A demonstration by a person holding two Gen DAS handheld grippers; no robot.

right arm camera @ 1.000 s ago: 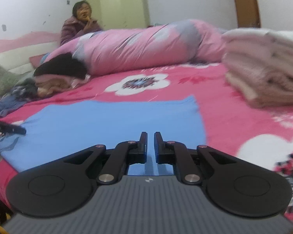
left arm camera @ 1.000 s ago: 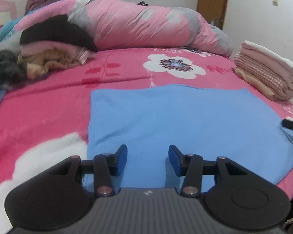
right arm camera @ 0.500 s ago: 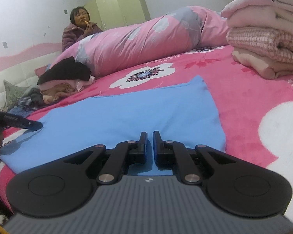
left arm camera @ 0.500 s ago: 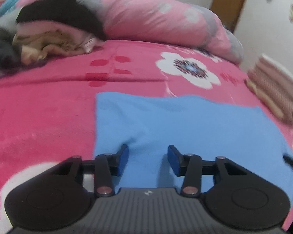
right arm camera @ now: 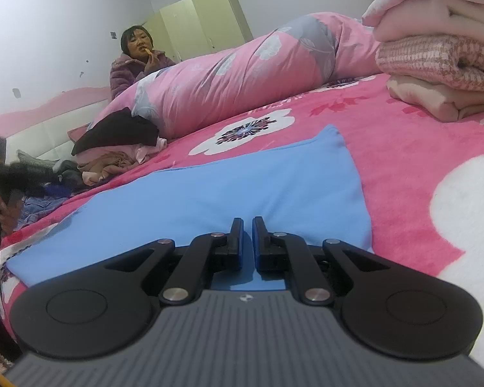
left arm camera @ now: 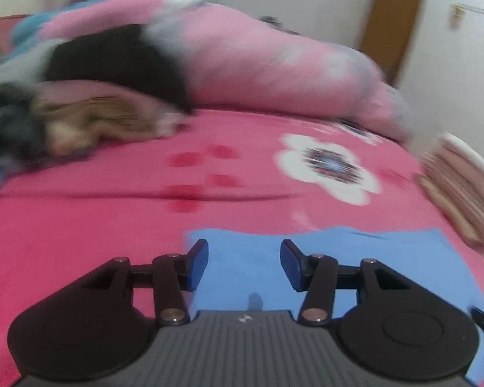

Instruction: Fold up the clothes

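Blue cloth (right arm camera: 242, 187) flat; R gripper (right arm camera: 247, 242) pinching edge, L gripper (left arm camera: 244, 262) wide, no legible text

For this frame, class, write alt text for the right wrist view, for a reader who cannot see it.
The right gripper, jaws nearly closed, sits low over the near edge of a blue garment spread flat on a pink floral bed. Folded clothes are stacked far right; a person sits beyond a rolled quilt.

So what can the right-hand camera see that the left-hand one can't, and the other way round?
Only the right wrist view shows a seated person, a pale wardrobe, and the right gripper nearly shut over the blue garment. Only the left wrist view shows a brown door and the left gripper, open. Both show the blue garment, the pink flowered blanket, the rolled quilt and the folded stack.
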